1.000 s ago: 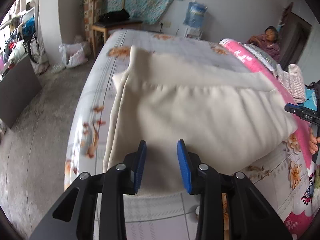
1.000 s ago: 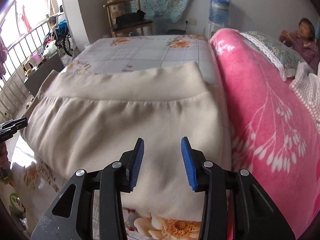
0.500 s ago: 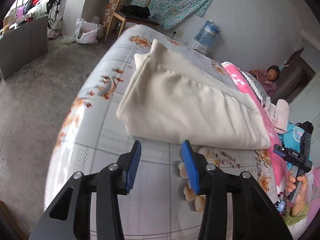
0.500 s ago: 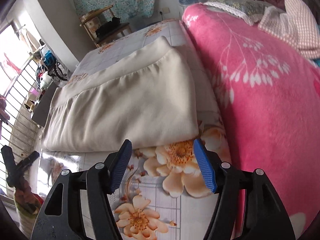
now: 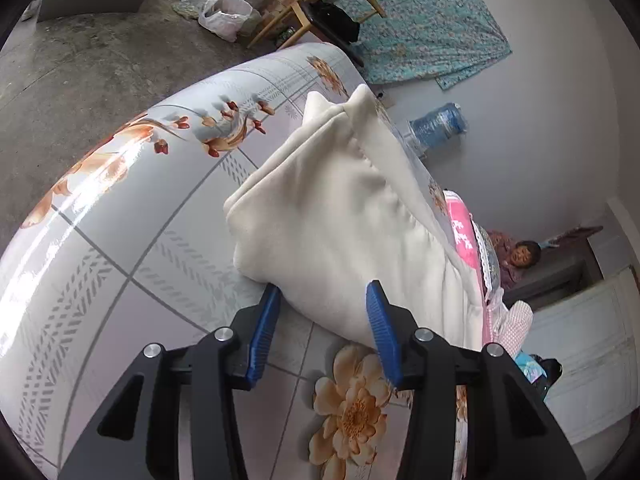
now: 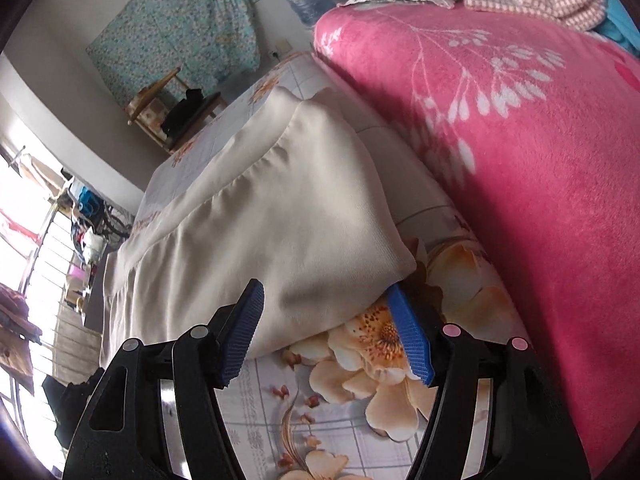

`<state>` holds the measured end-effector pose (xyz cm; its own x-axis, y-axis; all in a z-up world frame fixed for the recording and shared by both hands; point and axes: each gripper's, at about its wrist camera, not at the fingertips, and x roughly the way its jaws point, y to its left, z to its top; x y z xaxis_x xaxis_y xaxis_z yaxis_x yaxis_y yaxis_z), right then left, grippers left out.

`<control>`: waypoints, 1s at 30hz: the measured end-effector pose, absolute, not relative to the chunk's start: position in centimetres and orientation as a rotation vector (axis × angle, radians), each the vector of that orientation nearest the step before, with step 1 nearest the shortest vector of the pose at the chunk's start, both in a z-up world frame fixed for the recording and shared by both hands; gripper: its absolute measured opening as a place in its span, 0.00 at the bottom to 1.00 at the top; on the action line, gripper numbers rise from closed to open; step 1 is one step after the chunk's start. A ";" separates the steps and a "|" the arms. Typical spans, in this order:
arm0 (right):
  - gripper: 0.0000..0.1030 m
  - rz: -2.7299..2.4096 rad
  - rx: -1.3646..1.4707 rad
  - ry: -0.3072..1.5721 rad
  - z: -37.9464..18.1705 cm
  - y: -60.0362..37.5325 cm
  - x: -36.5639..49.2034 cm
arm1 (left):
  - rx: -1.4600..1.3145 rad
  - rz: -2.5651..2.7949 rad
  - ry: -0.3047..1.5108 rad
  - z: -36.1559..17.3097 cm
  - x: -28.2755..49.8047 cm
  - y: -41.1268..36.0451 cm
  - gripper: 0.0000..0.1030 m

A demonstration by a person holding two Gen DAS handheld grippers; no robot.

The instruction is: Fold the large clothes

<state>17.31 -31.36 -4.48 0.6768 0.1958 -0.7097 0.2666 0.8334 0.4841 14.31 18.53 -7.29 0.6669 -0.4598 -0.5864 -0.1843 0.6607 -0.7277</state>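
Observation:
A cream garment (image 5: pixel 340 232) lies folded in a thick rectangle on the flowered bed sheet (image 5: pixel 120 208). My left gripper (image 5: pixel 322 304) is open, its blue fingers straddling the garment's near left corner at sheet level. My right gripper (image 6: pixel 324 300) is open, wider, its fingers either side of the garment's (image 6: pixel 280 216) near right corner, the right finger (image 6: pixel 408 336) tucked just under the fold edge. Neither gripper holds cloth.
A pink blanket (image 6: pixel 520 140) rises close on the right of the garment. A seated person (image 5: pixel 520 256) is beyond the bed. A wooden chair (image 6: pixel 168 108), a water bottle (image 5: pixel 438 124) and a plastic bag (image 5: pixel 224 12) stand at the far end.
Both grippers dropped from above the garment and moved in low at its near corners. The right jaws opened wider. The cloth has not moved.

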 end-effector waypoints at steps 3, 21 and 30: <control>0.60 -0.097 0.604 0.786 -4.6 -30.6 17.5 | -0.884 -0.113 0.818 -7.2 14.4 18.0 0.41; 0.12 -0.115 0.382 0.674 0.5 -28.4 15.1 | -0.331 0.041 0.627 -0.7 10.5 13.2 0.12; 0.23 -0.015 0.455 0.861 -2.5 -30.5 9.7 | -0.399 -0.029 0.815 -2.9 3.7 17.3 0.18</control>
